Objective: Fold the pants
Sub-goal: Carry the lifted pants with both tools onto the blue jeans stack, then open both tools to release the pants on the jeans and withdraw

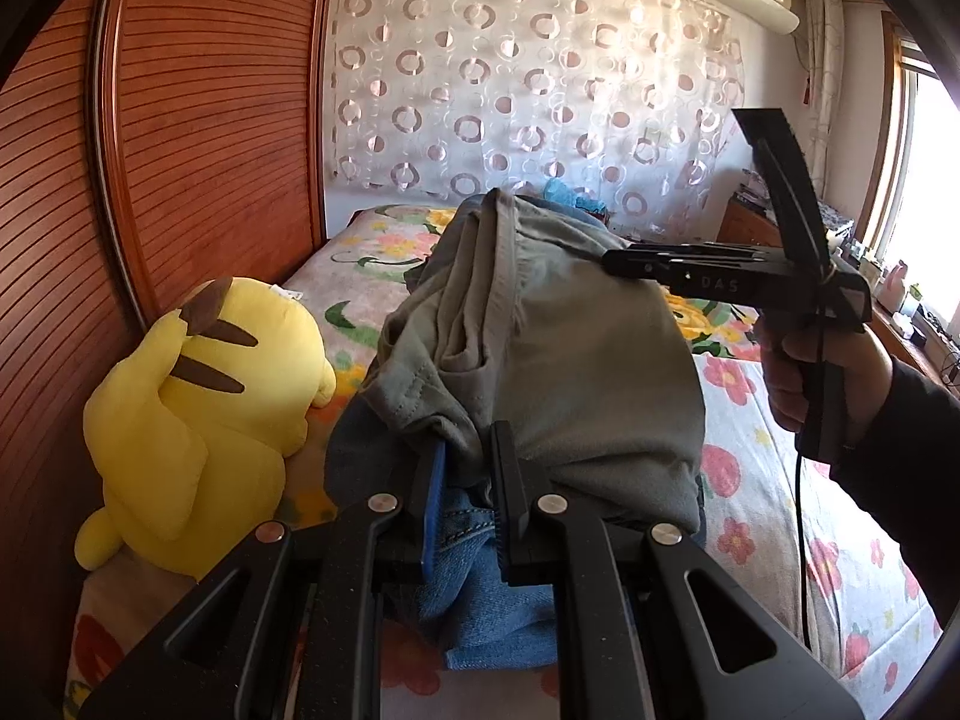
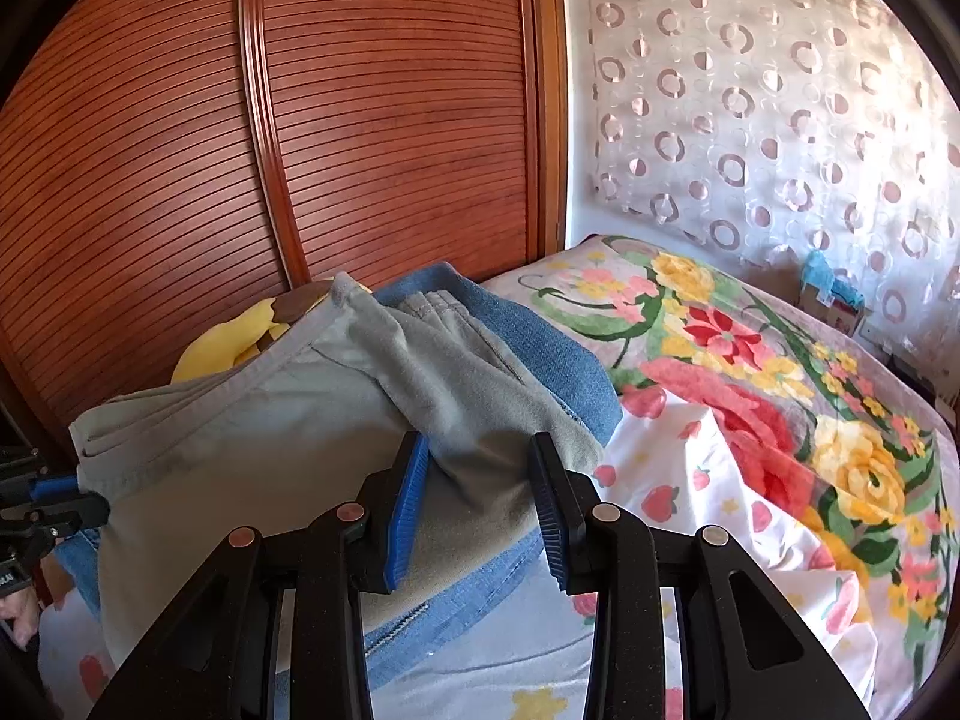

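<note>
Grey pants (image 1: 570, 348) are bunched on the blue jeans (image 2: 540, 342) on the bed (image 2: 750, 396); left tongs (image 1: 465, 498) clamped on one edge, right tongs (image 2: 480, 486) apart around another fold; risk: snagging the jeans too.

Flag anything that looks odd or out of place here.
The grey-green pants sit bunched and creased on blue jeans, not flat on the bed. A yellow plush toy crowds them beside the wardrobe.

Grey-green pants (image 2: 288, 420) lie ahead of my right gripper (image 2: 480, 480) with its blue pads, over blue denim (image 2: 540, 342). Floral bedspread (image 2: 750, 360) to its right; yellow plush (image 1: 198, 420) beside my left gripper (image 1: 465, 510).
</note>
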`<control>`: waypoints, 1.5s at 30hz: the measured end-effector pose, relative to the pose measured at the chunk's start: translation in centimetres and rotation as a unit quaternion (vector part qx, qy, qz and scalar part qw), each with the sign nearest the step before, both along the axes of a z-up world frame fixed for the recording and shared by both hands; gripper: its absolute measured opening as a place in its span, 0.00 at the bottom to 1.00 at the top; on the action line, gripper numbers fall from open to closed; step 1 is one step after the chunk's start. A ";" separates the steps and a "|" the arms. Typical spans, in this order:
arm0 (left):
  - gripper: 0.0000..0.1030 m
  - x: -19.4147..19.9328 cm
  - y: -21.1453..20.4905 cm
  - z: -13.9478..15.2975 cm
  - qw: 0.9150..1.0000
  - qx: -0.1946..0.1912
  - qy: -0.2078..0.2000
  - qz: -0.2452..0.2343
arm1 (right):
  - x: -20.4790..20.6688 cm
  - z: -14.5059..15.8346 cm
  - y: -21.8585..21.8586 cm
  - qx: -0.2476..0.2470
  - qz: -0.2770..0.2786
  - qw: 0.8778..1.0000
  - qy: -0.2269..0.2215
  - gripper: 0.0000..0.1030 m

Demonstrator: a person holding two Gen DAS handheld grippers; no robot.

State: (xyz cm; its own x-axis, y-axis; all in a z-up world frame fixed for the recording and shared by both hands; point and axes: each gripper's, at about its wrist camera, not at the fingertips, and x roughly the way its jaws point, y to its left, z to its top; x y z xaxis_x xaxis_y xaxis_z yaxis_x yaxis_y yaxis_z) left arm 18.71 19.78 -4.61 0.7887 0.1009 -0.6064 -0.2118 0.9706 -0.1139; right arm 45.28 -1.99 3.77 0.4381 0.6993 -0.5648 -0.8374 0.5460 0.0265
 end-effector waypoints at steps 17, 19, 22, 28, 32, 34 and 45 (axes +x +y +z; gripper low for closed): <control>0.81 -0.9 1.1 1.2 0.999 0.021 -0.012 0.023 | -3.4 0.0 -1.2 0.022 0.038 0.999 0.004 0.35; 0.81 -0.9 1.5 1.1 0.999 0.020 -0.003 0.032 | -3.4 -0.1 -1.3 0.023 0.041 0.999 0.007 0.35; 0.81 -1.0 1.8 1.0 0.999 0.016 -0.001 0.035 | -3.5 -0.3 -1.2 0.019 0.043 0.999 0.009 0.35; 0.81 -1.6 1.7 1.1 0.999 0.023 0.004 0.044 | -4.3 -0.2 -1.2 0.018 0.039 0.999 0.015 0.63; 0.81 -2.3 0.7 1.4 0.999 0.038 0.007 0.033 | -5.9 0.3 -2.1 0.018 0.025 0.999 0.012 0.63; 0.81 -2.7 0.1 1.6 0.999 0.038 0.004 0.027 | -7.1 0.7 -3.1 0.021 0.018 1.000 0.010 0.63; 0.81 -5.2 -4.5 3.3 0.999 0.049 -0.013 -0.021 | -15.4 2.9 -9.2 0.034 -0.034 0.999 -0.013 0.69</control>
State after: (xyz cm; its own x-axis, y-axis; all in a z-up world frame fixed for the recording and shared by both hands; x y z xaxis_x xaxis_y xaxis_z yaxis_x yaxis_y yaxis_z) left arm 13.48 15.28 -1.30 0.8084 0.1252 -0.5752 -0.1689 0.9854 -0.0229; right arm 29.84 -11.21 6.68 0.5005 0.7037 -0.5043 -0.7991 0.5996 0.0435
